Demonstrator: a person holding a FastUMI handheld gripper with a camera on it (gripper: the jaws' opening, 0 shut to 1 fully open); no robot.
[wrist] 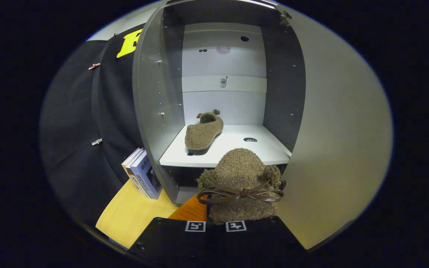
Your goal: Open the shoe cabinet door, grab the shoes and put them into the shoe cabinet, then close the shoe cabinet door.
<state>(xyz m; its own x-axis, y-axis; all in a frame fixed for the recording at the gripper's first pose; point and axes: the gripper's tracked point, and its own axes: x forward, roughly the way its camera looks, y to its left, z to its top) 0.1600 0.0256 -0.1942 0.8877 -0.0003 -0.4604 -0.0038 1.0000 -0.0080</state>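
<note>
Just ahead of the tool [215, 226], in the gripper view, a fuzzy brown slipper [240, 178] with a dark ribbon bow [241, 194] sits between the fingers, its toe pointing toward the open shoe cabinet [155, 123]. The fingers themselves are mostly hidden under the slipper and the marker plate, so whether both press on it I cannot tell, though it looks carried rather than resting on anything. Beyond it, the matching slipper [203, 132] already lies on the left part of the white shelf [237, 149], angled with its heel toward the back wall. The cabinet door [333, 149] stands swung wide on the right side, close beside the held slipper. A few books [143, 175] lean against the cabinet's left wall on the wooden tabletop [132, 212]. To do this step well, I judge the slipper should be lifted to clear the shelf's front lip, steered to the bare right half beside its mate, kept off the door, and set down flat before the fingers part.
</note>
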